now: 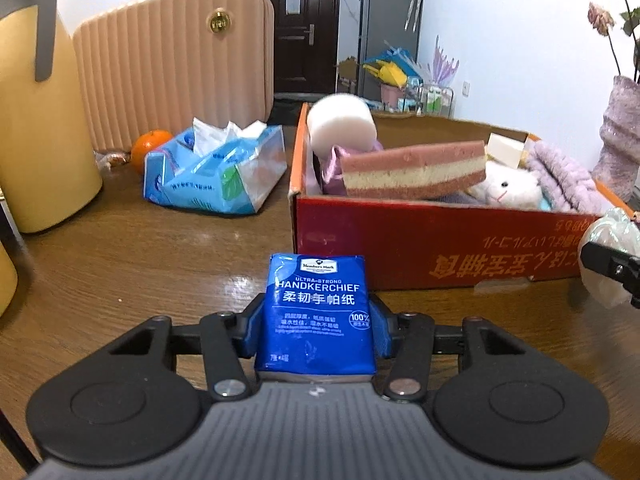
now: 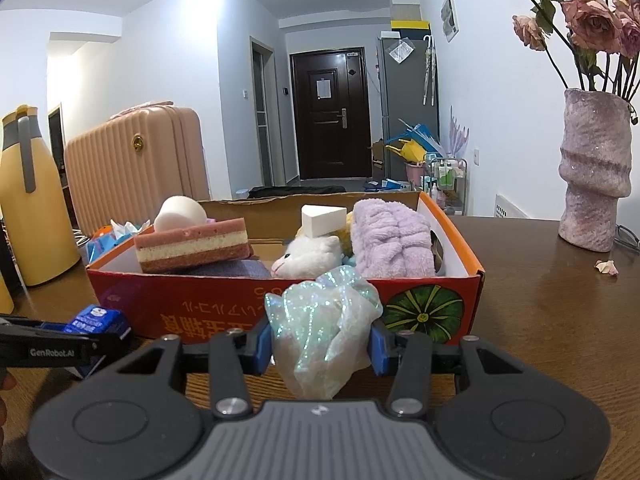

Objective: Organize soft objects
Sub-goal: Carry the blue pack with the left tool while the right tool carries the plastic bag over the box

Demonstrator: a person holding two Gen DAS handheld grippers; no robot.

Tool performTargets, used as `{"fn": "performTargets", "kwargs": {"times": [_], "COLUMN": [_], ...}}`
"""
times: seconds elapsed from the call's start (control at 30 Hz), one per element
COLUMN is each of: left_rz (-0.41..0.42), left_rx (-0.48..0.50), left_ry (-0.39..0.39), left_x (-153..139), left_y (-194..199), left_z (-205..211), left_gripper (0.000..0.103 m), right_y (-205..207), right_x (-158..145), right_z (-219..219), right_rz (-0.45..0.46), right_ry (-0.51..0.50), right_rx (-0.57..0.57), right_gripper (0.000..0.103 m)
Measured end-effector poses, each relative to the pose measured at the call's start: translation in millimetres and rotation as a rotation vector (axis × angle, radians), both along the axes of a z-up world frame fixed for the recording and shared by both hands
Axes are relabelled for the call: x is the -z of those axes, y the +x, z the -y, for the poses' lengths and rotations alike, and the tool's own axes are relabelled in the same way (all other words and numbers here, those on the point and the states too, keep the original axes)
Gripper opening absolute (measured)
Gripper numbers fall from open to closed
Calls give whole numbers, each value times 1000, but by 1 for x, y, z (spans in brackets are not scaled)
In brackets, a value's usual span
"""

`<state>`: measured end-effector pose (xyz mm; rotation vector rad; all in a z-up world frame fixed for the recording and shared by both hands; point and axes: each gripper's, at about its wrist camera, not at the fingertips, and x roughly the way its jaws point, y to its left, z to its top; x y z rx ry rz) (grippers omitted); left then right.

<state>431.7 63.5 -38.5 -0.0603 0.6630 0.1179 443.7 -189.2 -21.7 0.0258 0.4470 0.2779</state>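
Fingers (image 1: 256, 332) clamp a tissue pack (image 1: 316, 312), others (image 2: 378, 346) iridescent wrap (image 2: 320, 328), over wooden table (image 1: 140, 256).

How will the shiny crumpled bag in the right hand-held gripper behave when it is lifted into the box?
The shiny bag looks thin and crumpled, so it is probably very light and floppy. It bulges past the right hand-held gripper, so it may sag or slip. Its glossy film probably springs open in the box.

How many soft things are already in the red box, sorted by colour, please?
White: 3, foam roll, foam wedge, plush toy
Pink and cream: 1, layered sponge
Lilac: 1, fluffy towel
Total: 5 clearly visible in the red box
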Motion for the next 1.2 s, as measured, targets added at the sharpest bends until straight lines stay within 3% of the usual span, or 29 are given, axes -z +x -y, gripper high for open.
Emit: {"fn": "performTargets", "kwargs": {"times": [0.3,0.7,1.2], "left_rz": [137,288,387], "left_rx": [11,13,-39], "left_ry": [9,-50,-96], "left_x": [-24,-52,-74], "left_y": [-22,-34,-7], "left_z": [6,17,39], "left_gripper": [52,52,52], "right_y": [-4,-9,10], "right_x": [-5,-23,-32], "right_z": [0,-3,-13], "right_rz": [37,174,257], "right_ry": [17,51,76], "right_rx": [-6,5,32], "right_gripper": [46,46,46]}}
